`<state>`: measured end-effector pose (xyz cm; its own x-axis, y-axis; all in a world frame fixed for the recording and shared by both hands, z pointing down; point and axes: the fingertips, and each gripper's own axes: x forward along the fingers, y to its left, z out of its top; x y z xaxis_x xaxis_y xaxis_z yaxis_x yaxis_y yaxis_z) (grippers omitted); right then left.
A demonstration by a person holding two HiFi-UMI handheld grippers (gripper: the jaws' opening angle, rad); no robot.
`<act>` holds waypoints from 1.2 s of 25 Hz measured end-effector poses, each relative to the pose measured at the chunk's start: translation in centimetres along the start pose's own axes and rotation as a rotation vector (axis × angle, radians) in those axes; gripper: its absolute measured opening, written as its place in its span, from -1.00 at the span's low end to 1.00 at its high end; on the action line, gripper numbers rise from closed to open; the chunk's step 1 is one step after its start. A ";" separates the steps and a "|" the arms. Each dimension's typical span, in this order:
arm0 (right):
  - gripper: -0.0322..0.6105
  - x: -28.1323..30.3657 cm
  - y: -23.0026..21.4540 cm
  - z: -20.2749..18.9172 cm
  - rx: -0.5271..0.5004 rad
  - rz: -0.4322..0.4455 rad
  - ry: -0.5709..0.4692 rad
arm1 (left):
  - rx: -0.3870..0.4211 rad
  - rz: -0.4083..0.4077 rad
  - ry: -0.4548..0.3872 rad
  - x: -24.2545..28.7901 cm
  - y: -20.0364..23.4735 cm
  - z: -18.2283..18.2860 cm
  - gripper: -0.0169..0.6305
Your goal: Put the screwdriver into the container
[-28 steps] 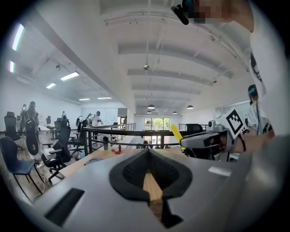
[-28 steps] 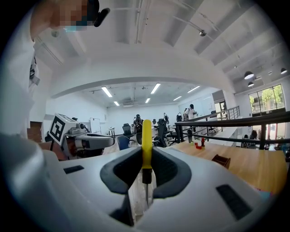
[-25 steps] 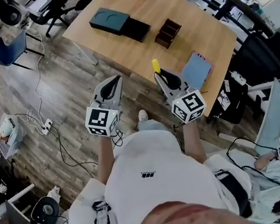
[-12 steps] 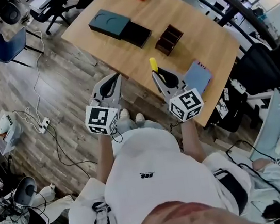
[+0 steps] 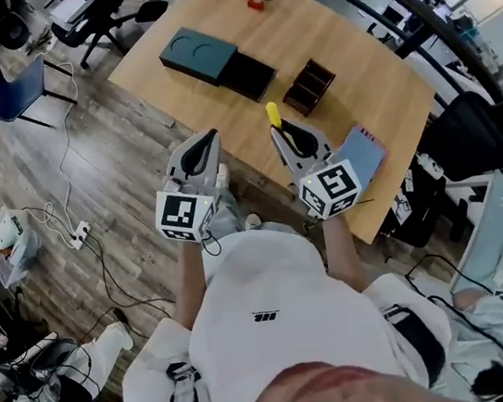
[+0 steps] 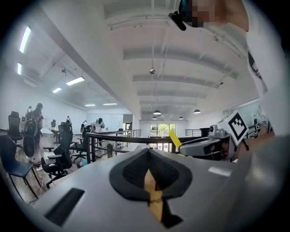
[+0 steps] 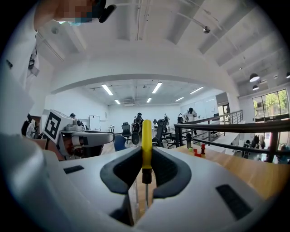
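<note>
Holding: right gripper (image 7: pixel 146 156) jaws clamped on screwdriver (image 7: pixel 147 133), yellow handle poking past the tips
Left gripper (image 6: pixel 148 158): jaws together, nothing between
Container (image 5: pixel 309 86): brown, divided, on bench (image 5: pixel 356 53), ahead of the screwdriver, apart

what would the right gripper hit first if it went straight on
The right gripper, led by its screwdriver, would probably meet the table near the black tray; depth is unclear.
</note>
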<state>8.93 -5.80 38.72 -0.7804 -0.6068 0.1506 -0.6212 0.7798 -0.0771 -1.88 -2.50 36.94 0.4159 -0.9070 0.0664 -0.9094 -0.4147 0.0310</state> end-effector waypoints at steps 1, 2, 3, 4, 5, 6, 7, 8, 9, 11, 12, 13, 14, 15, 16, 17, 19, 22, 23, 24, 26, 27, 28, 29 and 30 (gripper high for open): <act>-0.72 0.5 -0.3 0.0 0.003 -0.006 0.003 | 0.000 -0.004 0.002 0.4 0.5 -0.1 -0.91; -0.72 1.1 -0.7 -0.1 0.005 -0.011 0.007 | -0.001 -0.009 0.004 0.9 1.0 -0.2 -0.91; -0.72 1.7 -1.1 -0.1 0.007 -0.017 0.011 | -0.001 -0.015 0.008 1.5 1.6 -0.4 -0.91; -0.72 2.4 -1.4 -0.1 0.009 -0.023 0.015 | -0.003 -0.021 0.011 2.1 2.2 -0.5 -0.91; -0.72 3.0 -1.8 -0.2 0.013 -0.029 0.019 | -0.005 -0.028 0.014 2.7 2.8 -0.7 -0.92; -0.72 3.6 -2.2 -0.2 0.017 -0.035 0.023 | -0.008 -0.035 0.019 3.3 3.3 -0.8 -0.91; -0.72 4.2 -2.6 -0.3 0.023 -0.042 0.027 | -0.010 -0.043 0.024 3.9 3.8 -1.0 -0.91; -0.72 4.8 -3.1 -0.4 0.029 -0.048 0.032 | -0.011 -0.052 0.032 4.6 4.3 -1.3 -0.91; -0.72 5.4 -3.5 -0.6 0.036 -0.055 0.037 | -0.011 -0.061 0.040 5.3 4.8 -1.5 -0.91; -0.72 6.5 -4.5 -1.0 0.049 -0.071 0.051 | -0.013 -0.080 0.059 6.6 5.7 -2.2 -0.91; -0.72 7.1 -5.0 -1.2 0.056 -0.080 0.058 | -0.015 -0.090 0.066 7.2 6.1 -2.4 -0.91; -0.72 7.6 -5.5 -1.4 0.061 -0.087 0.063 | -0.016 -0.098 0.071 7.9 6.6 -2.6 -0.91; -0.72 8.2 -6.0 -1.6 0.066 -0.095 0.068 | -0.016 -0.107 0.076 8.6 7.0 -2.7 -0.91; -0.72 8.9 -6.5 -1.7 0.070 -0.101 0.072 | -0.014 -0.116 0.081 9.3 7.5 -2.8 -0.91; -0.72 9.6 -6.9 -1.8 0.073 -0.108 0.077 | -0.012 -0.126 0.086 10.0 8.0 -2.9 -0.91; -0.72 10.2 -7.3 -1.9 0.076 -0.114 0.083 | -0.010 -0.136 0.092 10.6 8.4 -3.1 -0.91; -0.72 11.4 -8.0 -2.2 0.084 -0.129 0.095 | -0.005 -0.157 0.105 11.7 9.3 -3.4 -0.91; -0.72 13.2 -9.0 -2.7 0.097 -0.151 0.116 | 0.002 -0.187 0.129 13.2 10.7 -4.2 -0.91; -0.72 13.8 -9.4 -2.9 0.100 -0.157 0.123 | -0.001 -0.195 0.136 13.7 11.2 -4.5 -0.91; -0.72 14.4 -9.7 -3.0 0.103 -0.163 0.131 | -0.005 -0.202 0.144 14.2 11.8 -4.9 -0.92; -0.72 15.6 -10.3 -3.2 0.108 -0.177 0.142 | -0.010 -0.221 0.158 15.3 12.7 -5.5 -0.91; -0.72 16.1 -10.5 -3.2 0.110 -0.185 0.147 | -0.013 -0.232 0.165 15.7 13.1 -5.9 -0.91; -0.72 16.6 -10.8 -3.3 0.111 -0.193 0.152 | -0.016 -0.243 0.172 16.2 13.5 -6.2 -0.91; -0.72 17.1 -11.0 -3.4 0.112 -0.200 0.158 | -0.020 -0.254 0.178 16.7 13.8 -6.5 -0.91; -0.72 17.5 -11.3 -3.6 0.113 -0.208 0.164 | -0.025 -0.264 0.184 17.2 14.0 -6.9 -0.91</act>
<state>2.52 -24.71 45.80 -0.6193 -0.7117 0.3317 -0.7778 0.6136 -0.1357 -7.48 -23.43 45.41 0.6329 -0.7388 0.2316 -0.7705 -0.6303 0.0952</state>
